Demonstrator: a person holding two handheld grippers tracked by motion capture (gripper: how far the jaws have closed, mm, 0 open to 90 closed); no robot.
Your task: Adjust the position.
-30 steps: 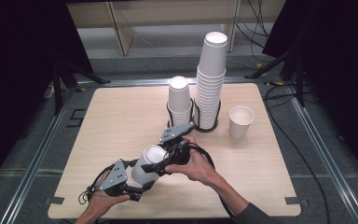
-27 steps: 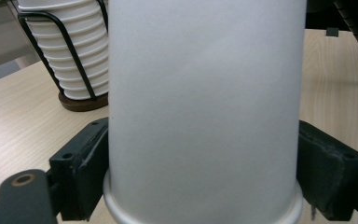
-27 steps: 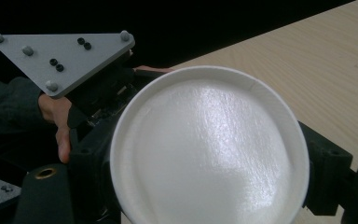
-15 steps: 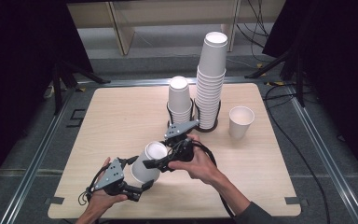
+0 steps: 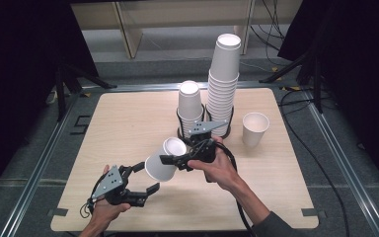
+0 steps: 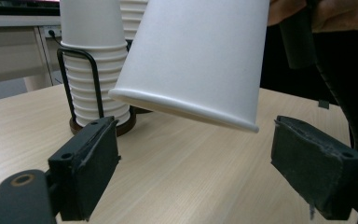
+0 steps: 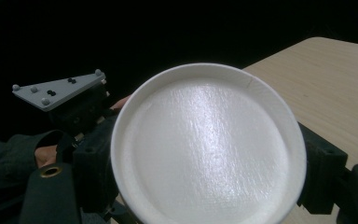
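The right gripper (image 5: 170, 160) pinches a white paper cup (image 5: 165, 160) mid-frame; the left gripper (image 5: 145, 177) below gapes wide, empty.

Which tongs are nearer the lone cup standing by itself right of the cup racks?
The right. The right tongs, gripping a cup, hang left of and nearer the person than the lone cup; the left tongs sit open farther off, toward the near-left corner.

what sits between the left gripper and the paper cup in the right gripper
Nothing: bare air above the table separates left gripper and paper cup, per the left gripper view.
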